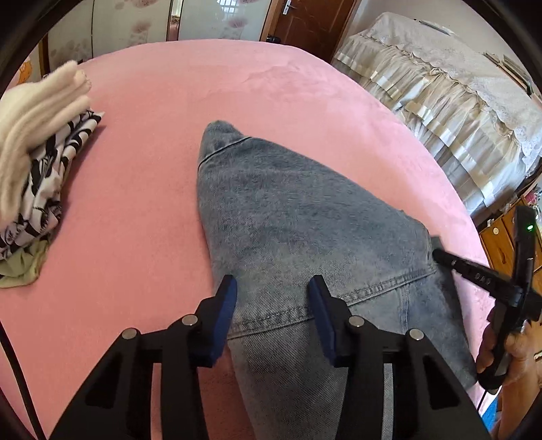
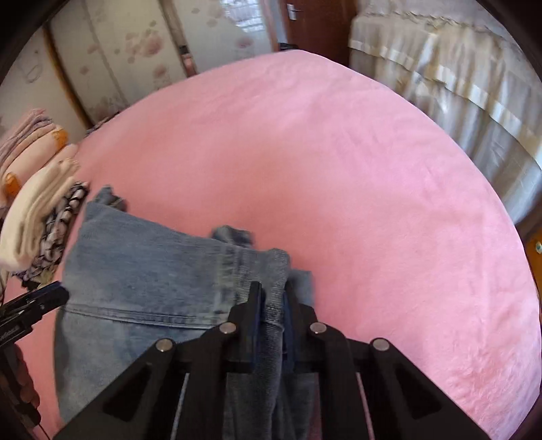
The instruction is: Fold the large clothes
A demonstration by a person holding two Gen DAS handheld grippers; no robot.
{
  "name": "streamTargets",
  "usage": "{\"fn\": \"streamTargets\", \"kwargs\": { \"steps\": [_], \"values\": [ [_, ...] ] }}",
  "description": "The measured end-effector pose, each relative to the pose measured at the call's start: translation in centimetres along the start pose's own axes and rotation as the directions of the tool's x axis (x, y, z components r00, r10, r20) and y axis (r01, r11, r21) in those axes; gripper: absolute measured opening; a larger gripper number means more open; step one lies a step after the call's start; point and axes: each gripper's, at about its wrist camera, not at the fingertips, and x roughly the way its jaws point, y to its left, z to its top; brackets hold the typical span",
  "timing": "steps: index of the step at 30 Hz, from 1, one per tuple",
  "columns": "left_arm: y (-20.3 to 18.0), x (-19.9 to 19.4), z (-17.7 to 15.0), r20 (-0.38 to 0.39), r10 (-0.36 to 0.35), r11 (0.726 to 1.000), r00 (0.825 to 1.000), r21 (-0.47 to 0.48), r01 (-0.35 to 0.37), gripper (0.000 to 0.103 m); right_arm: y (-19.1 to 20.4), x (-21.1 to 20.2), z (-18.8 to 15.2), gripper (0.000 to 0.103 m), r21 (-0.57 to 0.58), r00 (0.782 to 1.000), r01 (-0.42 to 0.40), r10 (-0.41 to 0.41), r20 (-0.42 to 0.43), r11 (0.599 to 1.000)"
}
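Pink plush bedding (image 1: 142, 162) covers the bed where the denim jeans (image 1: 288, 210) lie across the near middle, one pointed end reaching away from the camera. Bunched denim at the jeans' right edge is clamped between the narrowly closed fingers of the right gripper (image 2: 272, 298). On the other side the left gripper (image 1: 272, 287) hovers with its blue-padded fingers (image 1: 225, 304) partly apart, straddling a stitched seam without pressing the cloth. A stack of folded clothes (image 1: 37, 162) sits at the bed's left edge. Beyond stand a ruffled cream bedspread (image 1: 440, 101) and a wooden door (image 1: 311, 23).
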Motion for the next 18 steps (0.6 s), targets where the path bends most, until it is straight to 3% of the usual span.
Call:
{"fn": "streamTargets", "kwargs": {
  "steps": [4, 7, 9, 13, 18],
  "values": [
    [-0.2, -0.4, 0.1, -0.002, 0.029, 1.0, 1.0, 0.004, -0.029, 0.044, 0.8, -0.7, -0.1, 0.019, -0.032, 0.998, 0.061, -0.061, 0.007, 0.998],
    [-0.8, -2.5, -0.1, 0.039, 0.032, 0.999, 0.999, 0.007, -0.032, 0.044, 2.3, -3.6, -0.1, 0.024, -0.073, 0.991, 0.107, -0.1, 0.093, 0.992],
    [-1.4, -4.0, -0.6, 0.067, 0.001, 1.0, 0.998, 0.0, -0.001, 0.044, 3.9, -5.8, -0.8, 0.025, -0.114, 0.991, 0.053, -0.039, 0.125, 0.992],
    [-3.2, -5.8, -3.1, 0.076, -0.067, 0.998, 0.995, 0.002, 0.067, 0.044, 7.4, -8.0, -2.9, 0.025, -0.204, 0.988, -0.093, 0.116, 0.099, 0.974],
    [-5.3, -5.8, -7.2, 0.053, -0.075, 0.996, 0.996, 0.06, 0.072, 0.044, 10.8, -7.1, -7.8, 0.025, -0.287, 0.98, -0.192, 0.197, -0.015, 0.938]
  ]
}}
